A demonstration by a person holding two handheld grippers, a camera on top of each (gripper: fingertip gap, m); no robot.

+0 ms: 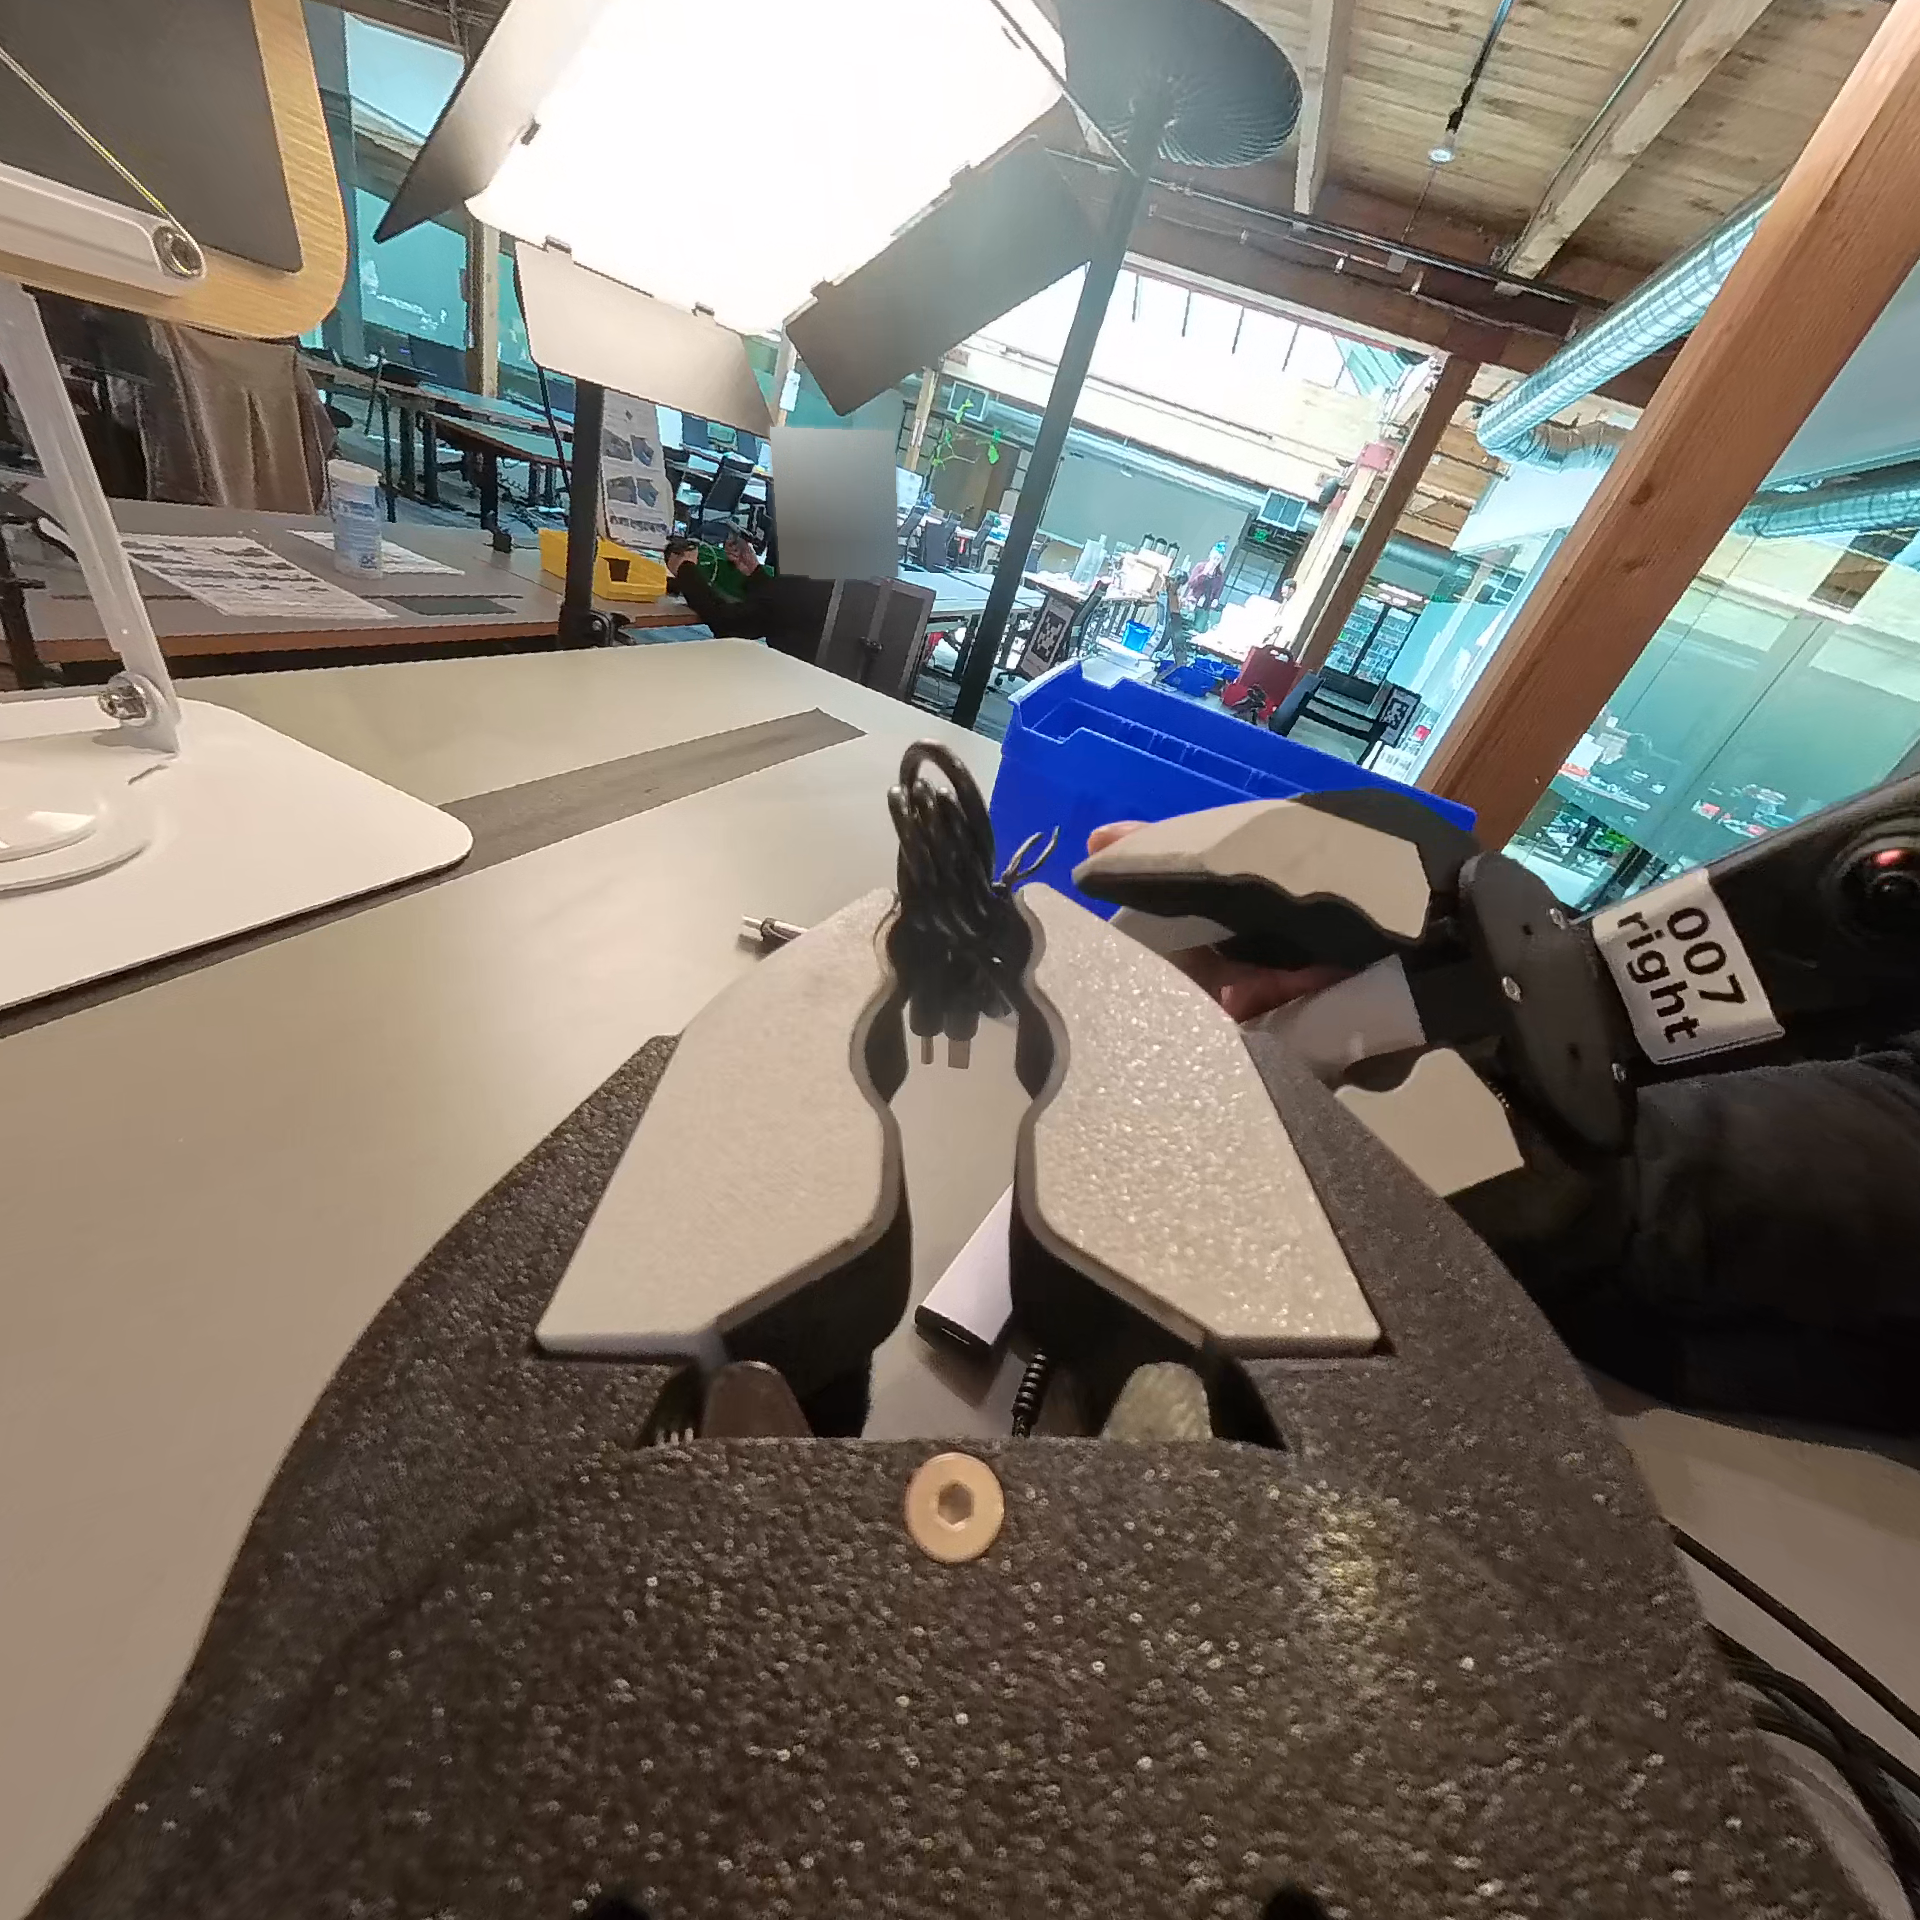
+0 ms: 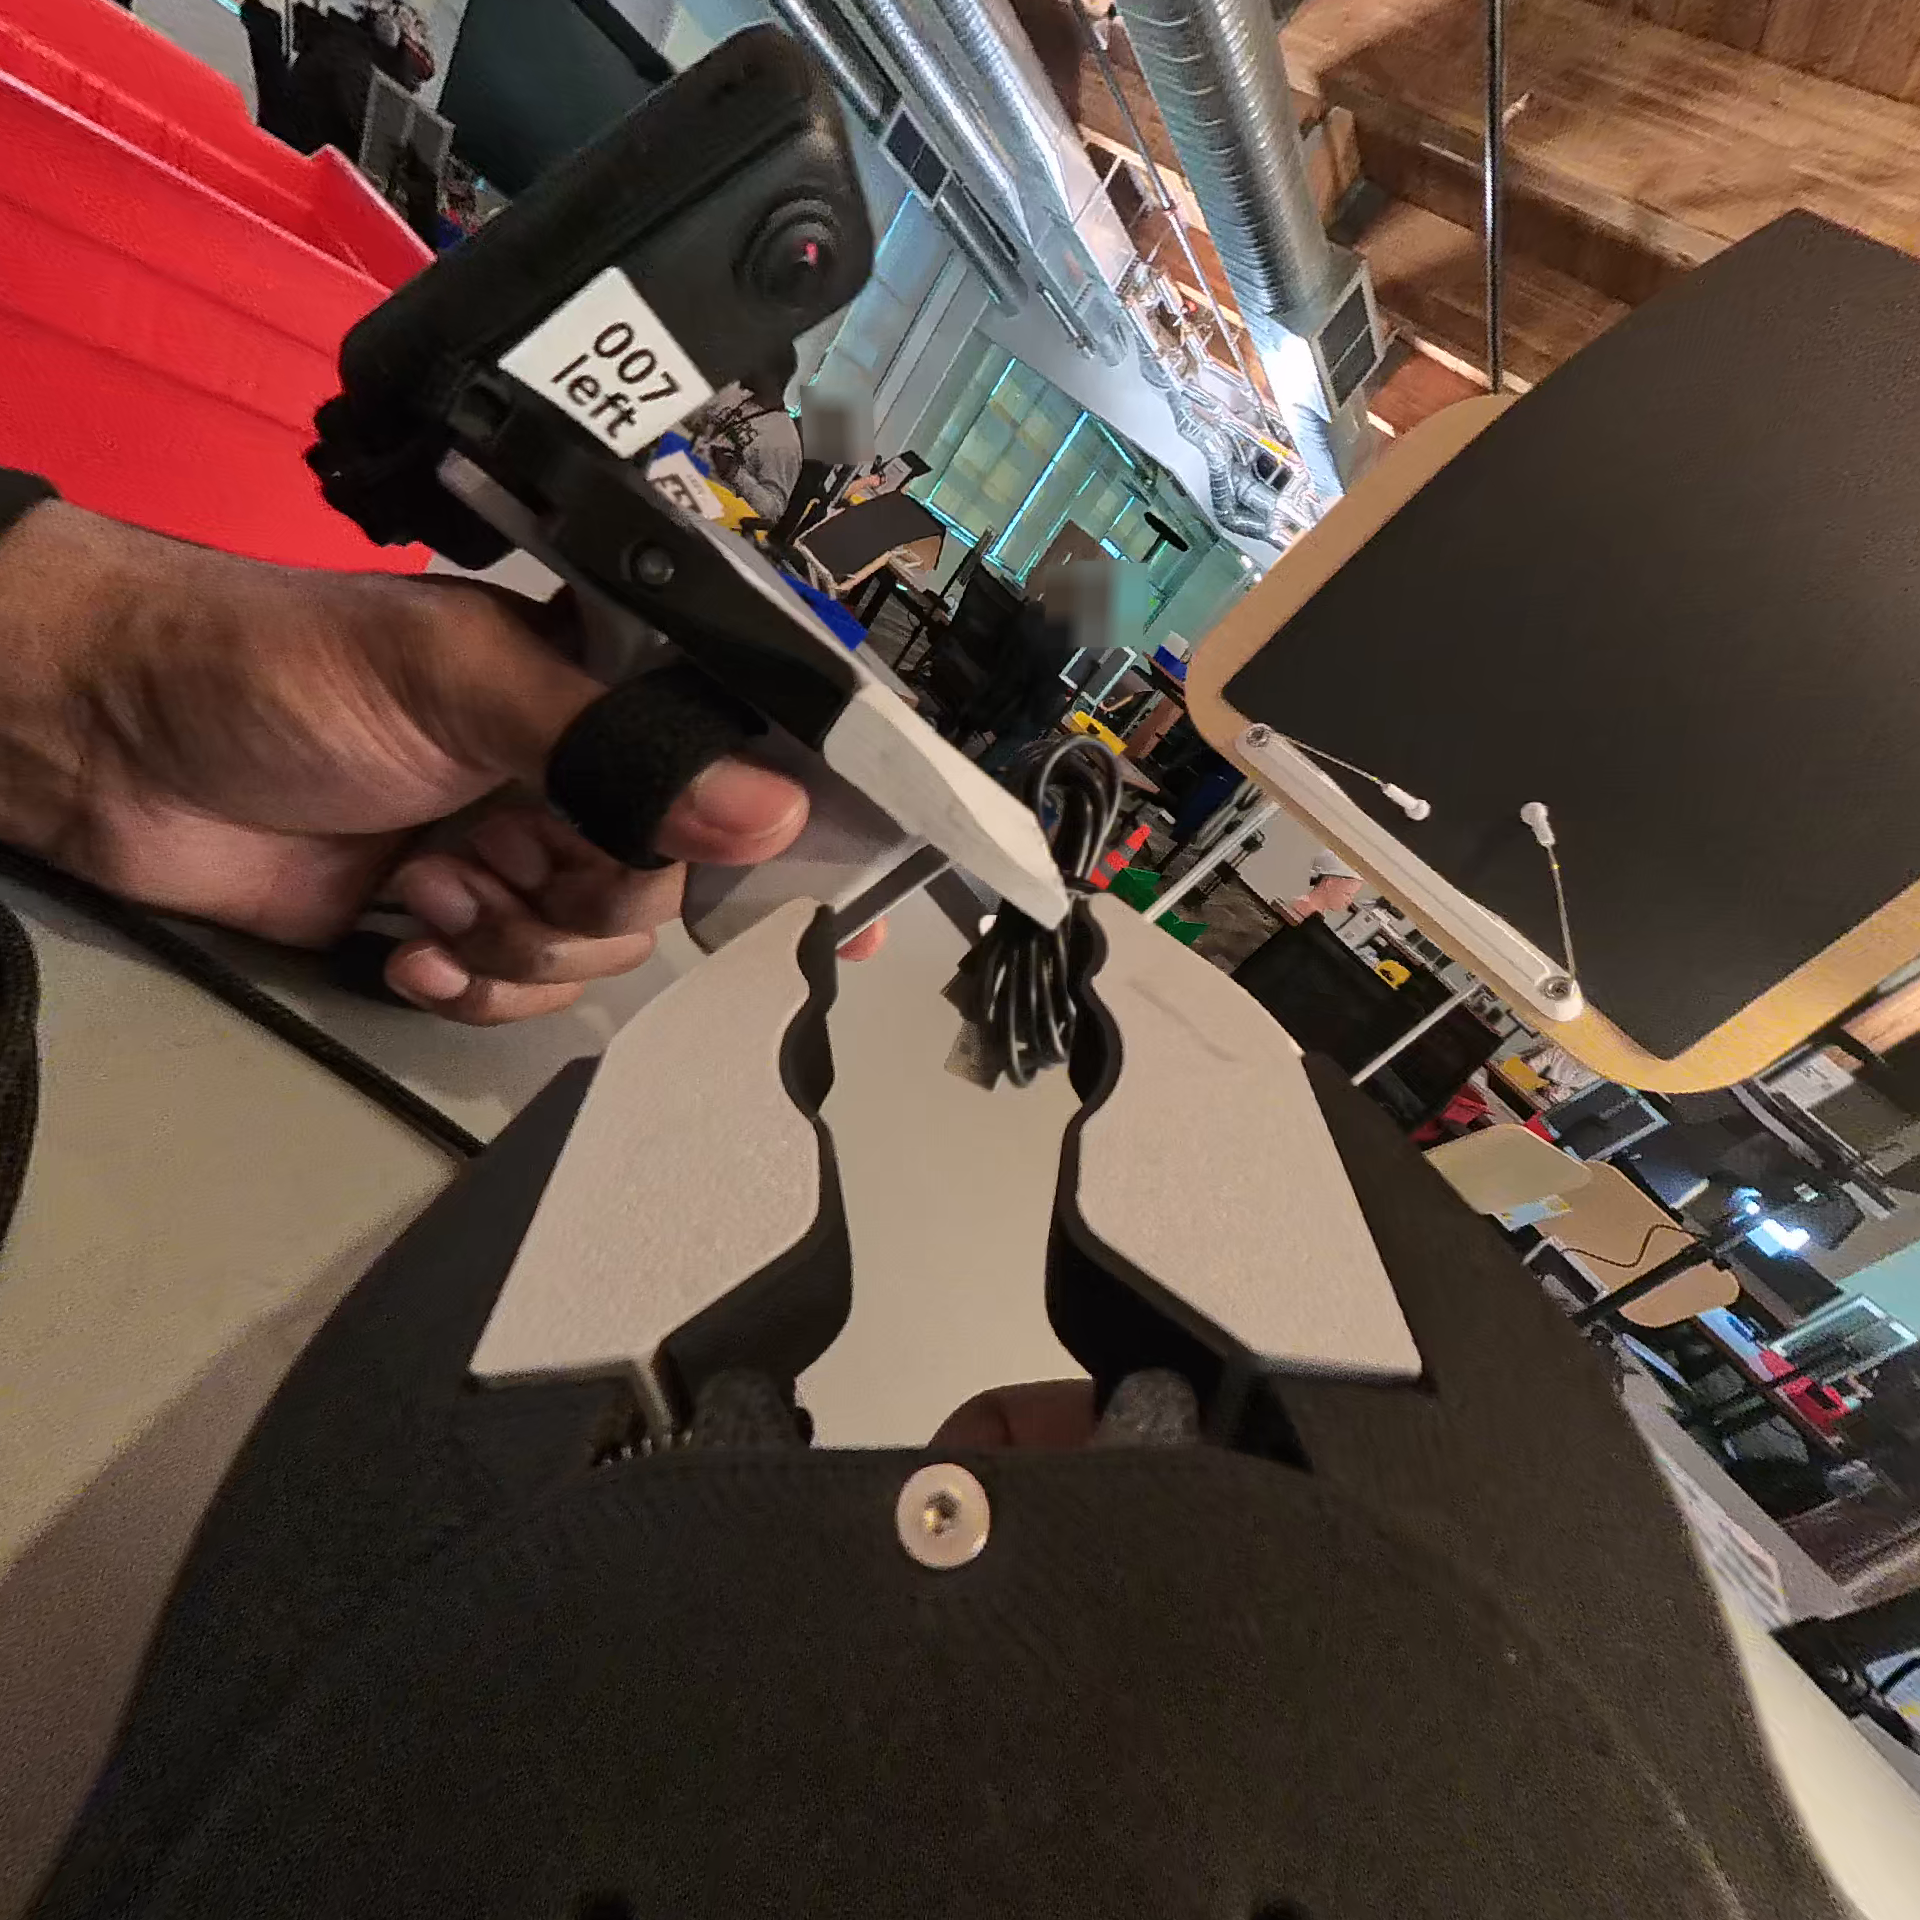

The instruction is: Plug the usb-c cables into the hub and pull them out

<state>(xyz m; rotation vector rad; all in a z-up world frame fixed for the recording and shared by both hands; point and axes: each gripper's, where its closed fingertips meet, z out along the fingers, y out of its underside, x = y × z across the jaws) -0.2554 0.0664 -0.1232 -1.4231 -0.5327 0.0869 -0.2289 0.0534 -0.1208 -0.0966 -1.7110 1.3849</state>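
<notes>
USB-C cable bundle (image 1: 951,914) hangs pinched in your left gripper (image 1: 954,935) tips, plugs pointing back toward its camera. Hub (image 1: 971,1294) lies on the table beneath those fingers. Your right gripper (image 2: 951,971), parted and empty, hovers just beside the bundle.

Light: bright panel lamp (image 1: 769,145) overhead
Ceiling: wood beams, silver ducts (image 2: 1236,156) beyond lamp
Post: timber (image 1: 1704,416), right of lamp
Windows: glass wall (image 1: 1766,665) behind post
</notes>
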